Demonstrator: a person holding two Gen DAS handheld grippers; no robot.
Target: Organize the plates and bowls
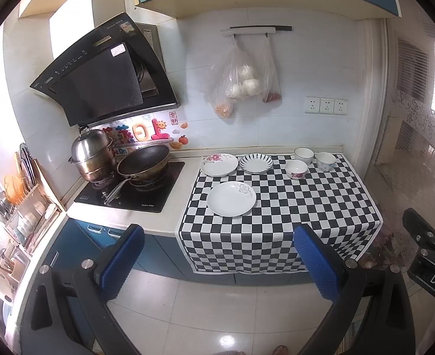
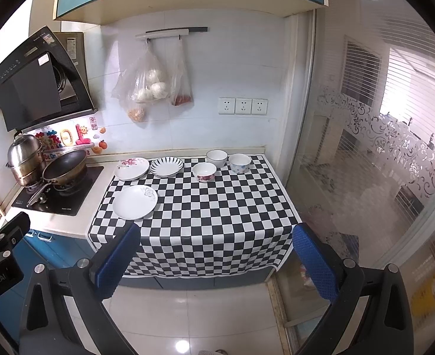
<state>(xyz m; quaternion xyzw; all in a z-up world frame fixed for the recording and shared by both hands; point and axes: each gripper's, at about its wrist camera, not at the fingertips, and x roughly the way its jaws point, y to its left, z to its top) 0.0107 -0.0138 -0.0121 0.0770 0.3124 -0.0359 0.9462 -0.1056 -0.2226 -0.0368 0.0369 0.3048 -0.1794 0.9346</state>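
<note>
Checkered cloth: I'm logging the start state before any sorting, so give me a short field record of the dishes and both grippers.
surface: checkered cloth on counter
plates: three; floral plate and striped plate at back, white plate nearer front
bowls: three at back right; floral bowl, plain bowl, dotted bowl
stacked: none
left gripper: open, holding nothing
right gripper: open, holding nothing
</note>
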